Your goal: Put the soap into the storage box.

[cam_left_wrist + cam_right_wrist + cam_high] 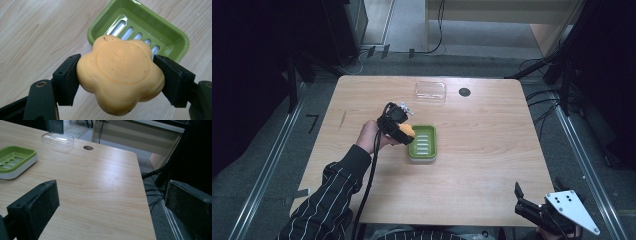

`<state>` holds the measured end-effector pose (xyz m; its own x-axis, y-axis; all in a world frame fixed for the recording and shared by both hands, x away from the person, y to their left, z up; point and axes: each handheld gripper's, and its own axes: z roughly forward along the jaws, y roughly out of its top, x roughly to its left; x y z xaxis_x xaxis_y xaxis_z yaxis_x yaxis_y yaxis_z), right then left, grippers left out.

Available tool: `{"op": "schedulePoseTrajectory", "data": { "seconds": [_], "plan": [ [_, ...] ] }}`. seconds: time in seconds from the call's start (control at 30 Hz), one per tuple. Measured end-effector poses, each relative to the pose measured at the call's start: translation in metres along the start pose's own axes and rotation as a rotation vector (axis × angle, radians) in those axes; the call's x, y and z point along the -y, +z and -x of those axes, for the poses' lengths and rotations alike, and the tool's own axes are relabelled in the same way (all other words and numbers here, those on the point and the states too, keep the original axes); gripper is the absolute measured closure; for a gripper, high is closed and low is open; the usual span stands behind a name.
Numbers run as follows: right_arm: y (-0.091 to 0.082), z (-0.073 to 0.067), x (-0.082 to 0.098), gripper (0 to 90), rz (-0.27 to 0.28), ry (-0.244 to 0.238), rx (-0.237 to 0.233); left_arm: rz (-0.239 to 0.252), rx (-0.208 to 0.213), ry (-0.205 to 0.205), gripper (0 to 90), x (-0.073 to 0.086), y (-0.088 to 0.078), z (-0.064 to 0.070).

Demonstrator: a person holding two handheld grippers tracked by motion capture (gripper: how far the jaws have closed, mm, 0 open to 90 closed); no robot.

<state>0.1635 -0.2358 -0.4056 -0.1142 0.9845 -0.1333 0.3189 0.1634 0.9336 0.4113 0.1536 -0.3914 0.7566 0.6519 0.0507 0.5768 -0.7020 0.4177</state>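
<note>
An orange flower-shaped soap [120, 75] is clamped between the black jaws of my left gripper [116, 80]. In the high view the left gripper [399, 129] hovers at the left edge of a green soap dish [423, 142] with the soap [406, 132] just above the dish's rim. The green soap dish [150, 27] with its slotted white insert lies right behind the soap. My right gripper [524, 202] rests open at the table's front right corner, its pads [40, 205] wide apart with nothing between them. The green soap dish [15, 160] lies far to its left.
A clear plastic lid [430, 92] lies near the table's far edge, beside a round cable hole [464, 92]. The clear lid [58, 139] and cable hole [88, 147] sit far ahead of the right gripper. Cables run over the floor past the table's right edge [145, 202].
</note>
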Motion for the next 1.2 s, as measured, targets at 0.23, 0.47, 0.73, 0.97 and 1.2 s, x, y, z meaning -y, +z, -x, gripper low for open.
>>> {"op": "schedulePoseTrajectory", "data": {
  "seconds": [0.23, 0.47, 0.73, 0.97, 1.2],
  "plan": [
    [0.000, 0.000, 0.000, 0.0, 0.000, -0.002, -0.002, 0.000, 0.009, 0.026, 26.2, -0.008, 0.004, 0.004],
    [0.001, 0.000, 0.000, 0.0, 0.000, -0.002, -0.002, 0.020, 0.019, 0.032, 26.2, -0.016, 0.007, 0.010],
    [0.001, 0.000, 0.000, 0.0, 0.000, -0.001, -0.003, 0.020, 0.026, 0.064, 26.2, -0.023, 0.012, 0.016],
    [0.000, 0.000, 0.000, 0.0, 0.003, -0.002, -0.003, 0.027, 0.028, 0.074, 26.3, -0.026, 0.019, 0.021],
    [0.001, -0.001, -0.001, 0.0, 0.002, -0.007, -0.006, 0.031, 0.027, 0.070, 26.3, -0.024, 0.021, 0.020]
  ]
}}
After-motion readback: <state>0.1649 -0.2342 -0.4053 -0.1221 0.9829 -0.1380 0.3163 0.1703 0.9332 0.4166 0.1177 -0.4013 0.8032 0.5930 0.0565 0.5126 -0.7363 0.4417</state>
